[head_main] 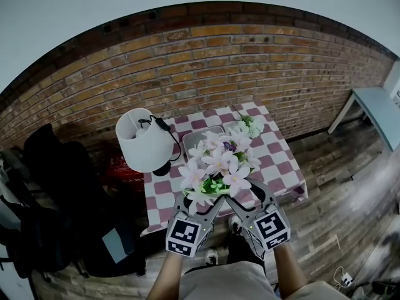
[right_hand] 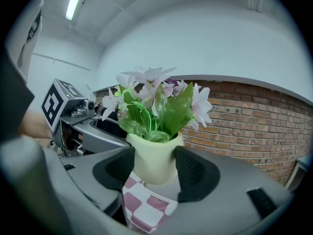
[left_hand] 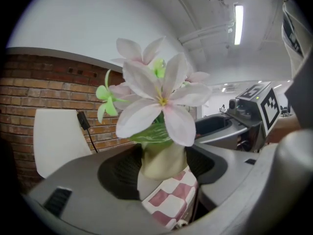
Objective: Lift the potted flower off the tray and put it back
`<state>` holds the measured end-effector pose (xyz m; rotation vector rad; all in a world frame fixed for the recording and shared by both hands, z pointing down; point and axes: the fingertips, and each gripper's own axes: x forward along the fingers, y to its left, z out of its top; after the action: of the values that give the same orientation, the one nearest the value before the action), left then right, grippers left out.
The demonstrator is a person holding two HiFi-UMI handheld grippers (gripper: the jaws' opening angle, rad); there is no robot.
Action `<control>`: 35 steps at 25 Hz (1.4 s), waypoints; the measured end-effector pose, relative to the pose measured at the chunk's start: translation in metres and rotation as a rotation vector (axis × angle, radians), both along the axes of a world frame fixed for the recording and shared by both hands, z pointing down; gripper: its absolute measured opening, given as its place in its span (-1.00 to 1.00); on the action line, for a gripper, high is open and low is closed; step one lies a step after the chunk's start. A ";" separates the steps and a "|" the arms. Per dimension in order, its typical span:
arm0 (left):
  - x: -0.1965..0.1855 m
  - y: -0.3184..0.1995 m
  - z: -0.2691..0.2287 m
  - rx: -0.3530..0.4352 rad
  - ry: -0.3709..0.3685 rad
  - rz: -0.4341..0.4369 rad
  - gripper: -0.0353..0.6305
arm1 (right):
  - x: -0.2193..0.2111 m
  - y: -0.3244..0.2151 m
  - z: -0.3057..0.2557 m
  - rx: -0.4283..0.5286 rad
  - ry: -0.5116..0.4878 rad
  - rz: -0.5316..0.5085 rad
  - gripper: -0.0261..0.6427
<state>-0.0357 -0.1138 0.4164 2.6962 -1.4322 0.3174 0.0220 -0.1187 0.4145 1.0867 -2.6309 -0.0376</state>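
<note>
Soft, even light falls from a white ceiling tube lamp (left_hand: 238,23) high above the left gripper (left_hand: 164,169) and the right gripper (right_hand: 152,169); shadows are faint. Both gripper views sit in a round black vignette; the grey gripper bodies nearest the lens blur, while the pale green plastic pot (right_hand: 154,155) between the jaws is sharper. The pink-white fabric petals (left_hand: 161,99) above the left gripper glare slightly. The head view bows the red brick wall (head_main: 206,61) beyond both grippers and is dim left of the left gripper.

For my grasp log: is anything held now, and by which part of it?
The potted flower. The left gripper and the right gripper each clamp its pale pot by the sides.
</note>
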 end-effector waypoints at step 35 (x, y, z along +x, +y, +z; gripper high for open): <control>-0.008 -0.182 0.220 -0.309 0.034 -0.206 0.01 | -0.015 -0.193 0.217 -0.266 0.118 -0.219 -0.09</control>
<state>-0.0441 -0.2960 0.6365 2.2816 -1.4947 0.4349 0.0069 -0.3118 0.6315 0.6868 -2.5456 0.1907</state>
